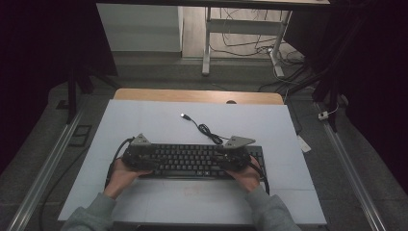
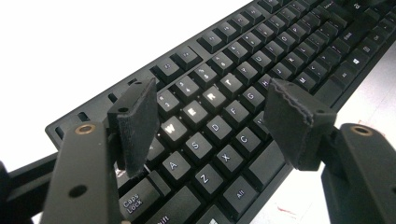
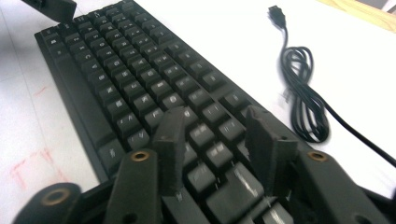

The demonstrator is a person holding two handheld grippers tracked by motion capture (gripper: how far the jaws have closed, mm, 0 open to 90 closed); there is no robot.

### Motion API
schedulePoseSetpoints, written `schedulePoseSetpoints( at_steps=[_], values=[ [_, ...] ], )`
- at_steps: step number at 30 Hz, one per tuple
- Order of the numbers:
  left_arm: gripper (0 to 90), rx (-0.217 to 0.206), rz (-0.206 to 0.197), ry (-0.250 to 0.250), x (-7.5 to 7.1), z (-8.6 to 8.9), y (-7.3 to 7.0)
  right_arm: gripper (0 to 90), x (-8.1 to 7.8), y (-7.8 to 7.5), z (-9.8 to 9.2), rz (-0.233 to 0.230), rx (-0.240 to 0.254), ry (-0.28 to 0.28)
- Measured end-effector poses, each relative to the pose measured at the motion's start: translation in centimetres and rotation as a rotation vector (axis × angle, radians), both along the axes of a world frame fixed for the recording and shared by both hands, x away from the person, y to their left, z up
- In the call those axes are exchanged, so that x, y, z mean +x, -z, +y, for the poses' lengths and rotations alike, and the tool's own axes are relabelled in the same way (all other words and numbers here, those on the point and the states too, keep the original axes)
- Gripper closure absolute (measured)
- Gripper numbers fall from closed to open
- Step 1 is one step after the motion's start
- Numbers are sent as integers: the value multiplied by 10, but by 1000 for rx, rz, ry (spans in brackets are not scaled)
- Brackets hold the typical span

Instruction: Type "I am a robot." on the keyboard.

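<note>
A black keyboard (image 1: 192,161) lies across the white mat, near the person's side. My left gripper (image 1: 139,156) hovers over its left end. In the left gripper view that gripper (image 2: 215,121) stands open above the lettered keys of the keyboard (image 2: 280,51), nothing pinched. My right gripper (image 1: 233,156) is over the keyboard's right part. In the right gripper view the right gripper (image 3: 217,144) has its jaws apart just above the keys of the keyboard (image 3: 116,56), holding nothing. The keyboard's black cable (image 1: 207,129) coils behind it and ends in a loose USB plug (image 1: 184,115).
The white mat (image 1: 144,120) covers a wooden table (image 1: 192,95). The coiled cable (image 3: 303,93) and its plug (image 3: 275,10) lie to the right of the right gripper's jaws. Desk legs and loose wires stand on the floor beyond the table.
</note>
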State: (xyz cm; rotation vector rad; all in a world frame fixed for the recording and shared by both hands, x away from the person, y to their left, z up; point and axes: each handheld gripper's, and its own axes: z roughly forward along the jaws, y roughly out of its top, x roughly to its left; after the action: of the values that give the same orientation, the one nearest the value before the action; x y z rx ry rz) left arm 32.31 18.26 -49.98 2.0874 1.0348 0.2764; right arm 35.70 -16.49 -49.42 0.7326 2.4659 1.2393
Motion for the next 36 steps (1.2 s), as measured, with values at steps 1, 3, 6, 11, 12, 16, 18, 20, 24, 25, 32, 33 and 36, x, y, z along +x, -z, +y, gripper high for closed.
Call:
schedulePoseSetpoints(
  at_steps=[1, 3, 6, 11, 12, 16, 18, 20, 24, 25, 32, 33, 36],
  values=[
    [351, -1, 0, 0, 0, 0, 0, 549, -2, 0, -4, -3, 0, 2],
    [351, -2, -1, -2, 0, 1, 0, 530, -4, 0, -10, -5, 1, 9],
    [351, -2, -2, -2, 0, 1, -1, 515, -8, -1, -21, -6, 13, 18],
    [351, -2, -2, -2, 0, 2, 0, 505, -13, 0, -33, -7, 23, 24],
    [351, -5, -2, -5, 0, 2, 0, 504, -13, 1, -34, -9, 21, 22],
    [352, -6, -5, -5, 0, 2, -1, 501, -15, 1, -35, -12, 24, 20],
    [352, -7, -4, -7, 0, 2, 0, 500, -15, 1, -35, -14, 25, 17],
    [352, -7, -5, -9, 0, 2, 0, 500, -15, 1, -34, -15, 23, 17],
    [352, -9, -9, -10, 0, 3, -1, 499, -15, 2, -33, -14, 14, 13],
    [352, -13, -10, -12, 0, 3, -1, 499, -15, 1, -33, -15, 8, 15],
    [354, -19, -15, -8, -1, 1, -2, 498, -14, 1, -33, -18, 7, 16],
    [355, -20, -17, -5, -1, 0, -3, 498, -14, 1, -33, -17, 7, 16],
    [374, -25, -24, 9, -3, -2, -4, 497, -14, 1, -32, -17, 6, 14]
  ],
)
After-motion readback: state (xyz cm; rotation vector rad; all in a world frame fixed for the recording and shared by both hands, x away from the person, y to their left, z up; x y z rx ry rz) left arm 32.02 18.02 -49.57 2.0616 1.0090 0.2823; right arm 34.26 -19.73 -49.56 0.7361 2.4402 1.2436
